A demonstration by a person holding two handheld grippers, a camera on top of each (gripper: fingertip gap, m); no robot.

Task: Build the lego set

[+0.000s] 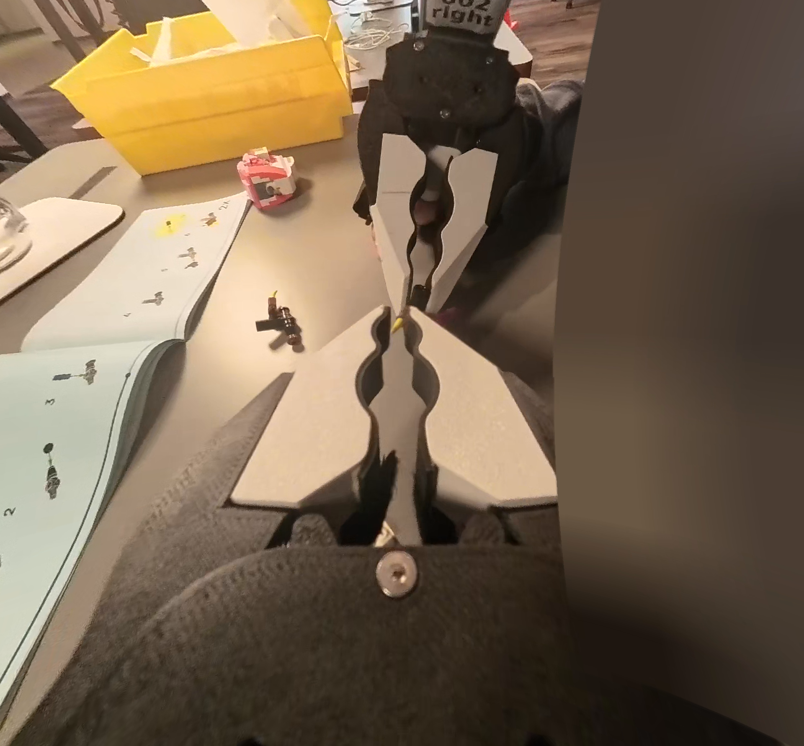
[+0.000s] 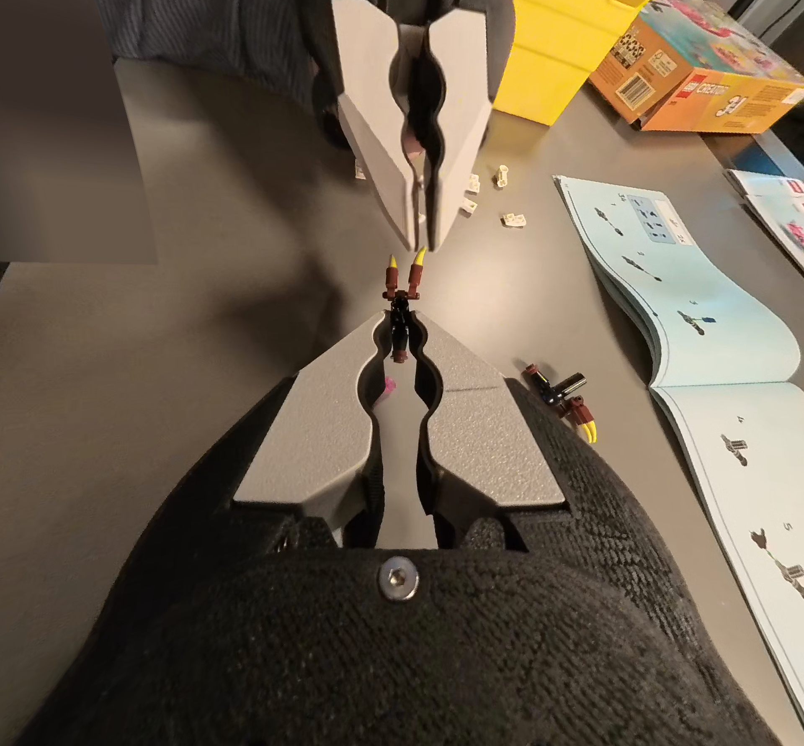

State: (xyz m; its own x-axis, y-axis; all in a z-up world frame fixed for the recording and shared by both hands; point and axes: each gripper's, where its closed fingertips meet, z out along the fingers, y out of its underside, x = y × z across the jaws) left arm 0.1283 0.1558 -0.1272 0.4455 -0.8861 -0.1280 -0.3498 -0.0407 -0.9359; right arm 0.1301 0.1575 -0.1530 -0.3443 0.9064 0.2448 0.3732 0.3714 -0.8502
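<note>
The right gripper (image 2: 399, 314) has its fingers (image 2: 330, 399) closed on the black stem of a small claw piece (image 2: 398, 290). This is a brick-built part with two brown holders, each tipped with a yellow claw (image 2: 420, 257). It is held clear of the worktop (image 2: 217, 333), and the claws point away toward the left gripper (image 1: 398, 312). Only the very fingertips press on the stem, so the piece would probably pivot under a sideways push. A steady, unchanged squeeze looks wiser than a tighter one.

The left gripper faces it tip to tip with its fingers narrowly parted. One yellow claw sits right at their mouth (whether either pad touches it cannot be told). Contact looks best kept in line with the stem. The claw is thin and curved, and it could twist in its holder if caught off-centre.

A second, similar claw piece (image 2: 561, 394) lies on the worktop just to the right of the right gripper, near the open instruction booklet (image 2: 696, 312). A few white bricks (image 2: 513, 219) lie beyond, and a yellow bin (image 1: 217, 85) stands farther back.
</note>
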